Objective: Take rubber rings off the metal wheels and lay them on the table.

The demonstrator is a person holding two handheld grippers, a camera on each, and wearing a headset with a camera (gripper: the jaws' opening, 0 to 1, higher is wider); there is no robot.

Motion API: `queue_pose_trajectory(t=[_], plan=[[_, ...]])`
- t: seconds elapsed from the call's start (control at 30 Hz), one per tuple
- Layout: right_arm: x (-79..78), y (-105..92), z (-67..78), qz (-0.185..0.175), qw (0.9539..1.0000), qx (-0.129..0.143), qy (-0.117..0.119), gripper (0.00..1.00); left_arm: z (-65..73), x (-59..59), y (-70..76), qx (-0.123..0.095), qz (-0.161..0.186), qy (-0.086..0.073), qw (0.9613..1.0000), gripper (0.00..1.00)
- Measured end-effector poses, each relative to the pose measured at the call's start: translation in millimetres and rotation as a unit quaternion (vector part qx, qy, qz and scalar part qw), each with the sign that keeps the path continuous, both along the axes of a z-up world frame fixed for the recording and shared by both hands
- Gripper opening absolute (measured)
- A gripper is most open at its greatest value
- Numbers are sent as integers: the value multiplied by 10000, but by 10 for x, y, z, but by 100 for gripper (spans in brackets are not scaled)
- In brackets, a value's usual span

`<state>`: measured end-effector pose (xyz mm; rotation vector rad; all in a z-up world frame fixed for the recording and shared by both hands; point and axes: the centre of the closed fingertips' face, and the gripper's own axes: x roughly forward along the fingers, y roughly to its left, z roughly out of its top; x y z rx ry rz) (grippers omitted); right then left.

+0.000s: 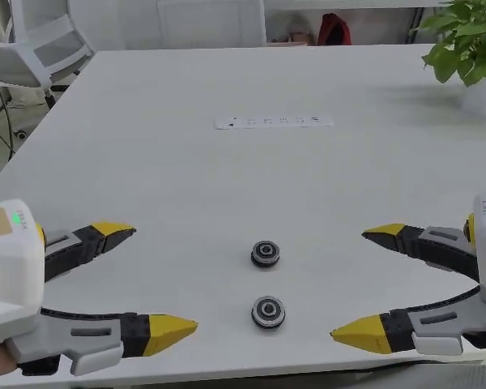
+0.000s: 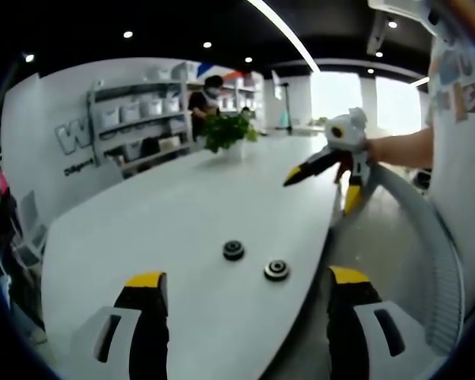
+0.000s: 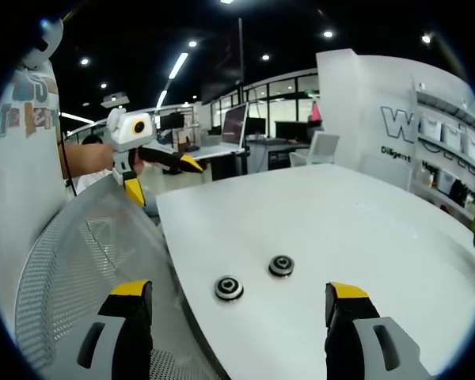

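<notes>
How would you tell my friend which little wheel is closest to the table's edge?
Find the big white table, then its near edge, between the left tool and the right tool. Two small dark wheels sit there, one behind the other. Yours is the near wheel by the edge; the far wheel lies toward the white power strip.

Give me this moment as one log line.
left gripper open, empty | right gripper open, empty | far wheel, near wheel on table between them, ungripped
</notes>
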<state>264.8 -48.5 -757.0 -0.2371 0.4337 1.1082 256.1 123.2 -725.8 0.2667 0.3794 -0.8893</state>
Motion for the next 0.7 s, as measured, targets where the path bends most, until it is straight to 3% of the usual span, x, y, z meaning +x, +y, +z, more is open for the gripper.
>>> queue_pose_trajectory(t=[0.33, 0.7], plan=[[66, 43, -59, 141, 9999, -48, 28, 88, -24, 63, -37, 116, -100, 1, 9999, 83], [172, 107, -97, 356, 9992, -174, 22, 85, 1, 230, -130, 180, -280, -89, 9994, 79]])
